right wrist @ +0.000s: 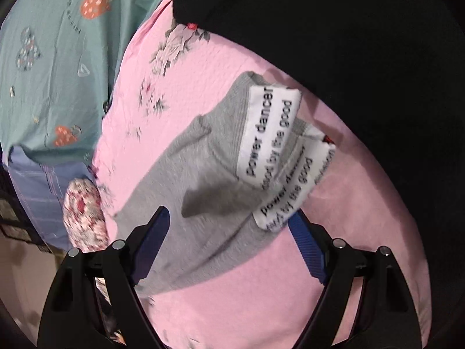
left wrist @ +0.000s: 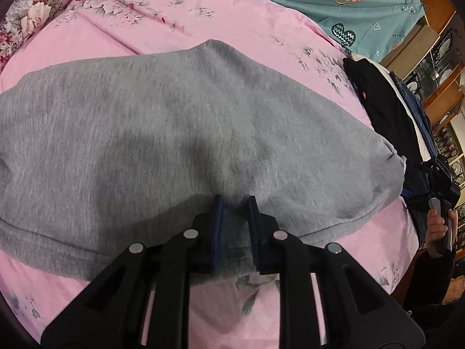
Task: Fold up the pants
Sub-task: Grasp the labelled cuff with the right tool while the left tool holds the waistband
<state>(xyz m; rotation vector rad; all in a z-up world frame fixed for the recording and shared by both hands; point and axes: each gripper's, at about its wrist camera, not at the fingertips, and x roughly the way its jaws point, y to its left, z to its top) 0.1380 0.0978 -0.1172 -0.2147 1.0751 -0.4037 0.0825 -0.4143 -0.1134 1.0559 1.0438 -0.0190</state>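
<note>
Grey pants lie folded flat across the pink floral bedspread. My left gripper sits low over their near hem. Its jaws stand a small gap apart, with grey cloth showing between them and no pinch visible. In the right wrist view the grey pants end in a white band printed "power dancer". My right gripper hovers over that end, wide open, with one blue finger on each side of the cloth and neither touching it.
A stack of black and dark clothes lies at the bed's right edge, also seen as a black garment. A teal sheet covers the far side. A floral pillow sits far left. A person's hand shows at the right.
</note>
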